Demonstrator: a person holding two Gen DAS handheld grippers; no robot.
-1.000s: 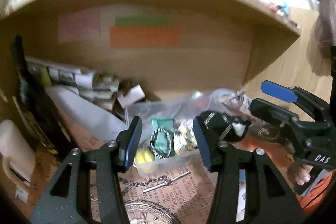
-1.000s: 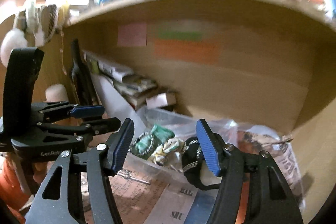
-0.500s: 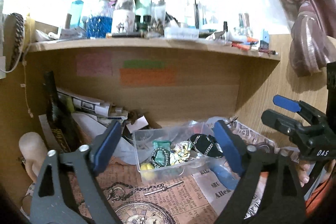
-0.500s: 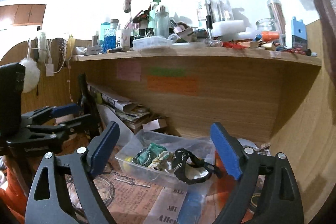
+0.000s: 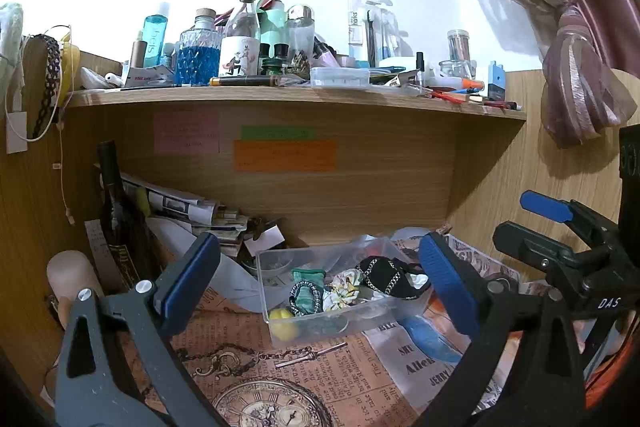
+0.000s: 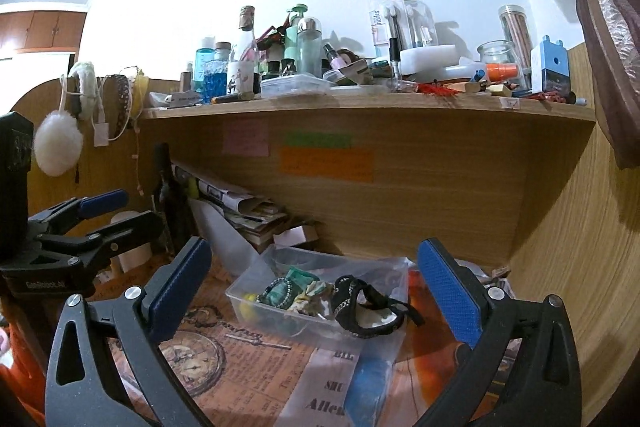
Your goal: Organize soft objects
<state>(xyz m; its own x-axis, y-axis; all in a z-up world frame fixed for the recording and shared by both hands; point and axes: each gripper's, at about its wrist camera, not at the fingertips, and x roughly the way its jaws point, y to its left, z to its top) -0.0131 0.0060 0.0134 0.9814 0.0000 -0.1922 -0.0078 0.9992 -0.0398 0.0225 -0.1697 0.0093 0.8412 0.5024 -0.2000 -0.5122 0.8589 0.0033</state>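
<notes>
While both claws, left gripper and right gripper, spread empty: black band just ahead, draped over tub rim beside scrunchies; apparently mostly sorted.

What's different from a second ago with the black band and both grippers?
Both grippers let go of the black band and drew back; left gripper and right gripper jaws are opening, nothing between them. The band lies in the clear bin, unmoved.
</notes>
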